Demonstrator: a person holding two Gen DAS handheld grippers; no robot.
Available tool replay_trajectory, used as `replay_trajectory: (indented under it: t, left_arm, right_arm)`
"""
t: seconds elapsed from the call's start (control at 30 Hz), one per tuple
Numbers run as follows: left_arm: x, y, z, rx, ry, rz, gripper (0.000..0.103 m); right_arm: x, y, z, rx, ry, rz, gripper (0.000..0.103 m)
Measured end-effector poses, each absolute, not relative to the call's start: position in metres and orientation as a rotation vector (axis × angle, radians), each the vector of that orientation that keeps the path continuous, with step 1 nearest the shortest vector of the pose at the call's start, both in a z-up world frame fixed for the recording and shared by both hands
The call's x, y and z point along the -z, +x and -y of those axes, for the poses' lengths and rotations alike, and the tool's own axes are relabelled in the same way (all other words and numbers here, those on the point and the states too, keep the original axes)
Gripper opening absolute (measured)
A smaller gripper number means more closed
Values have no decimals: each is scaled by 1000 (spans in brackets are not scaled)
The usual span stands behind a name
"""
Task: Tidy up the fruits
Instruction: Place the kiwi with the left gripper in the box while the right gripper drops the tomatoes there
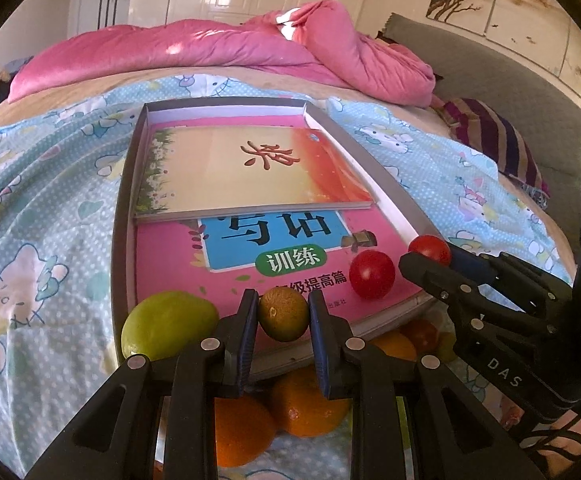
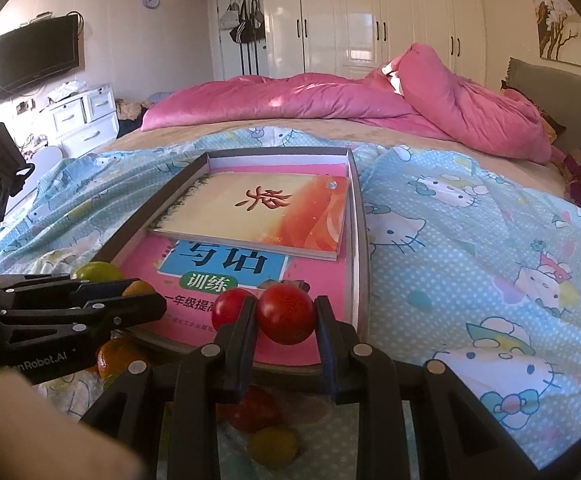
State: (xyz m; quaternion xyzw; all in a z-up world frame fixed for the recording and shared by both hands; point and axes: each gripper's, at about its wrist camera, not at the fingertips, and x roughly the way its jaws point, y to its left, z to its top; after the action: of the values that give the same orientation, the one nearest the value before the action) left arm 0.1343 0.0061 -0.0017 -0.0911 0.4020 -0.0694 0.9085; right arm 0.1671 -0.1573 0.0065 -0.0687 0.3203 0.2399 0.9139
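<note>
Fruit is partly placed — a pear and one tomato sit on the tray, left gripper jaws hold a lime, right gripper jaws a second tomato above its near edge — oranges remain on the bed below it.

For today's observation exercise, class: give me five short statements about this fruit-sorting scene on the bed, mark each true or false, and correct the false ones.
1. The left tongs have a small round brownish-green fruit between their fingers. True.
2. The right tongs have a banana between them. False: a round red tomato sits there.
3. The shallow grey cardboard tray holds two books. True: a cream-and-orange book lies on a pink workbook.
4. The pink quilt covers the tray. False: it is bunched up beyond the tray.
5. Round oranges lie on the bed sheet in front of the tray's near edge. True.
</note>
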Motion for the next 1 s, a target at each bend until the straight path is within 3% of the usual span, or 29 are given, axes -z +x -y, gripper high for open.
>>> replay_trajectory:
  t: [0.73, 1.0]
  left_arm:
    - [2, 134, -7, 140, -190, -831, 25]
    - [2, 134, -7, 140, -196, -832, 25]
  right_arm:
    - [-2, 169, 153, -462, -173, -667, 29]
    - [-4, 162, 157, -460, -152, -642, 40]
